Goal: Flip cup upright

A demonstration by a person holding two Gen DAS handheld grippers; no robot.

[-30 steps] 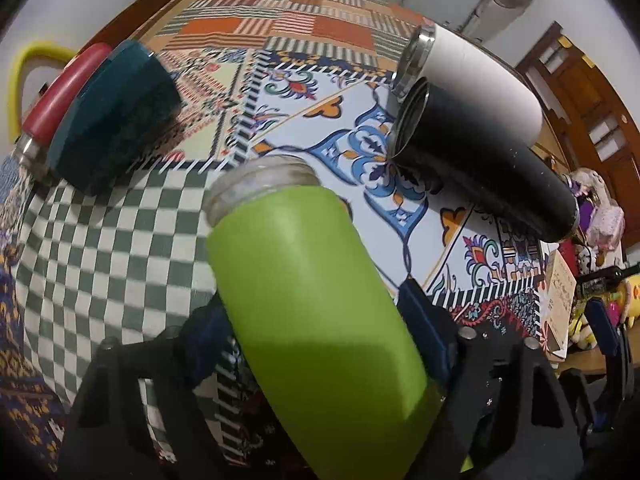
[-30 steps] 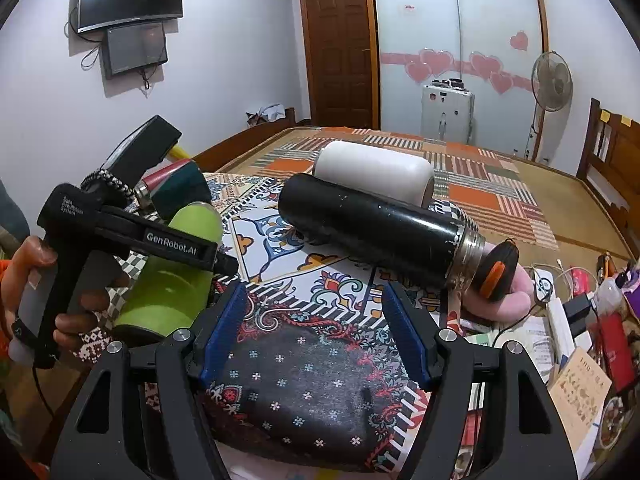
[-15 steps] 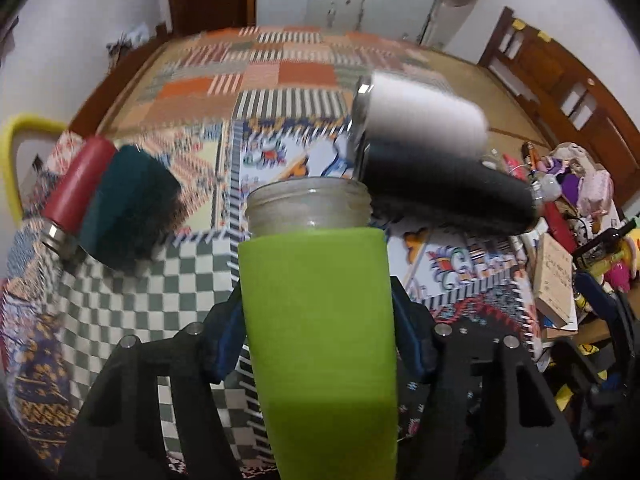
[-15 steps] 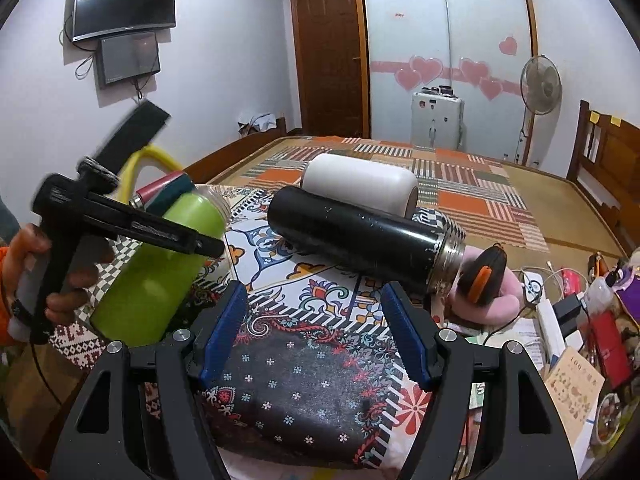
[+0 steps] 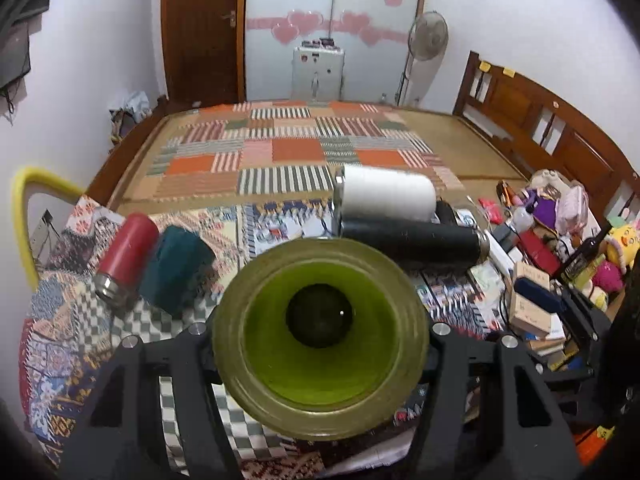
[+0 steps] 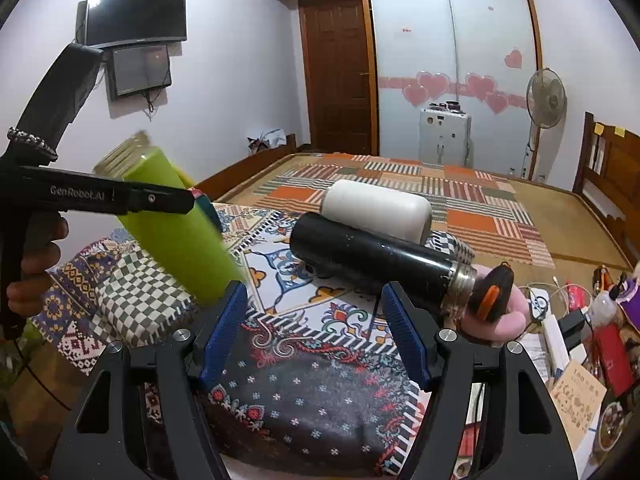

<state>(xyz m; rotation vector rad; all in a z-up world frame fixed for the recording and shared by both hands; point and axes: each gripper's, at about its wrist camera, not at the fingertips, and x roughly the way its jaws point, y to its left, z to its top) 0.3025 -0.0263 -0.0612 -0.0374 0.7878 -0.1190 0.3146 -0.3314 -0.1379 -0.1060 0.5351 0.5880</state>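
Observation:
My left gripper (image 5: 320,340) is shut on the lime green cup (image 5: 320,344). In the left wrist view the cup's open mouth faces the camera and hides the finger pads. In the right wrist view the green cup (image 6: 172,232) is tilted, mouth up and to the left, lifted over the patterned cloth (image 6: 280,364), with the left gripper's black body (image 6: 100,198) across it. My right gripper (image 6: 314,336) is open and empty, low over the cloth, to the right of the cup.
A black flask (image 6: 376,268) and a white cup (image 6: 376,210) lie on their sides at middle right. A red flask (image 5: 126,256) and a teal cup (image 5: 176,270) lie at left. Boxes, toys and cables (image 5: 552,264) crowd the right edge.
The left gripper has lifted the green cup and swung its mouth upward, so the left wrist camera now looks into it. The right gripper has barely moved.

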